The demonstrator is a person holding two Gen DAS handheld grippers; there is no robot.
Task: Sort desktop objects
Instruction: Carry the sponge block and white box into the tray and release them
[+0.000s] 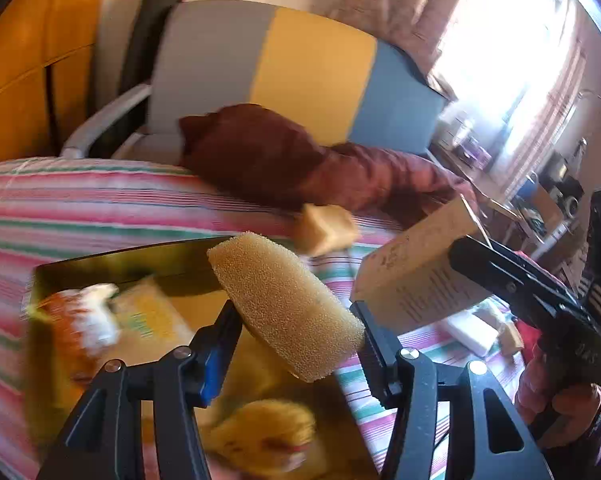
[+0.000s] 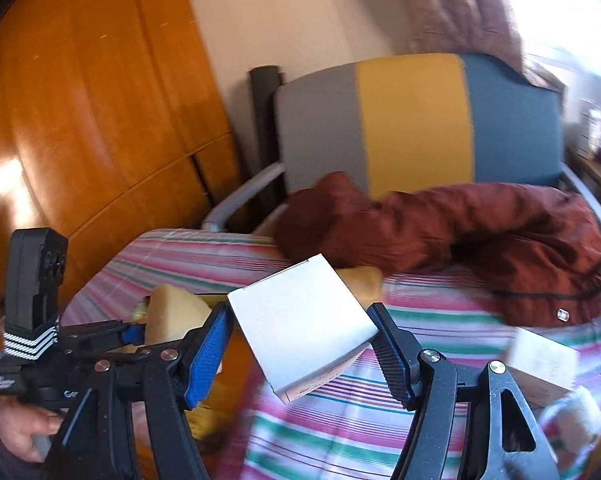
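Note:
My left gripper (image 1: 296, 316) is shut on a yellow sponge (image 1: 284, 304) and holds it above a shiny gold tray (image 1: 160, 264). The tray holds blurred soft items, one orange and white (image 1: 84, 324), one yellow and fuzzy (image 1: 268, 436). My right gripper (image 2: 300, 320) is shut on a small white and tan cardboard box (image 2: 300, 332), held above the striped cloth (image 2: 340, 420). The box also shows in the left wrist view (image 1: 416, 264), and the sponge in the right wrist view (image 2: 172, 316).
Another sponge (image 1: 326, 228) lies on the striped cloth near a dark red jacket (image 1: 300, 164). A white box (image 2: 540, 368) and a fluffy item (image 2: 576, 416) lie at the right. A grey, yellow and blue chair back (image 2: 412, 120) stands behind.

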